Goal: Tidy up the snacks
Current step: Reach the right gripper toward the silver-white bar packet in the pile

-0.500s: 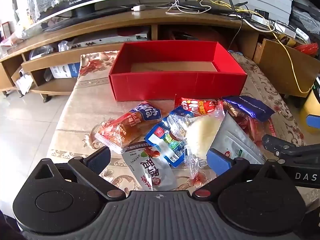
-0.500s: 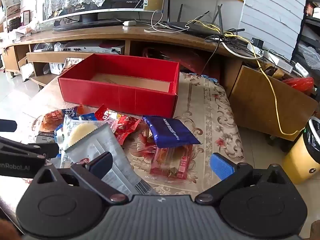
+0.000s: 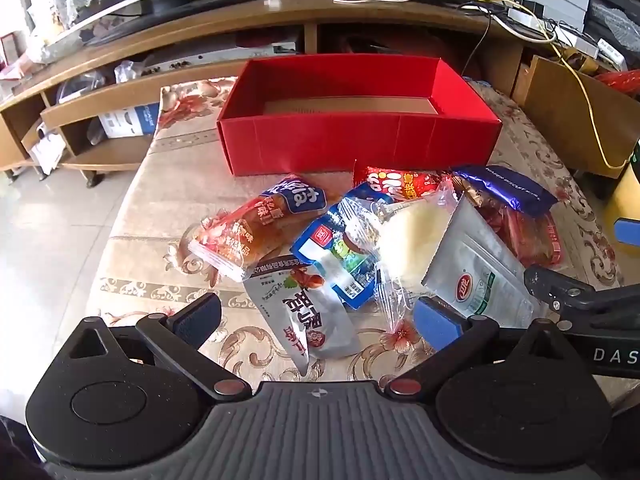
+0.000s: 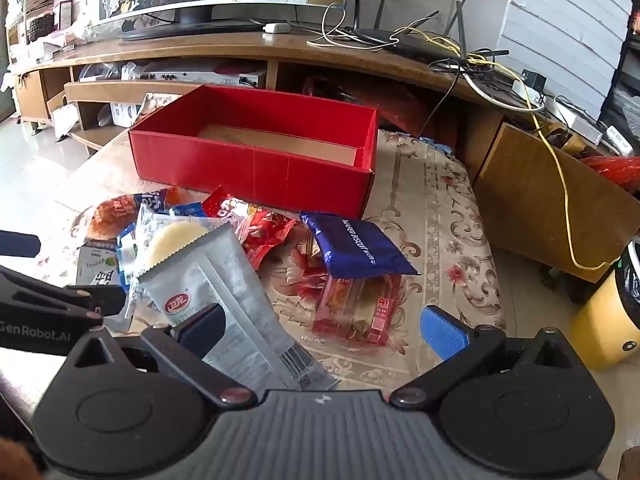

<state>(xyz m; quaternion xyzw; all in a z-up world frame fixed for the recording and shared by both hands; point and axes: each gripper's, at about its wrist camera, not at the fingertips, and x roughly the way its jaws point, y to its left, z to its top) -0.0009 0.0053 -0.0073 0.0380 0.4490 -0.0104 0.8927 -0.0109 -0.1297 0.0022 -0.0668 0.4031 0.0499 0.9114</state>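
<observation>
Red cardboard, one box [image 3: 356, 142], sits open on the desk [image 3: 132, 248] with only its brown floor showing inside. Just before its near wall I count eight packets in one overlapping heap: an orange bread packet [image 3: 256, 226], a blue-and-white sachet [image 3: 340, 248], a silver pouch [image 3: 312, 312], a clear-wrapped pale cake [image 3: 412, 236], a grey-white pouch [image 4: 216, 280], a red bag [image 3: 400, 182], a navy biscuit packet [image 4: 356, 246] and a clear red-printed pack [image 4: 356, 308] half buried beneath it. Most labels are hard to read. My left jaws [image 3: 318, 320] stand wide over the silver pouch, gripping nothing. My right jaws [image 4: 324, 330] are wide too, empty.
</observation>
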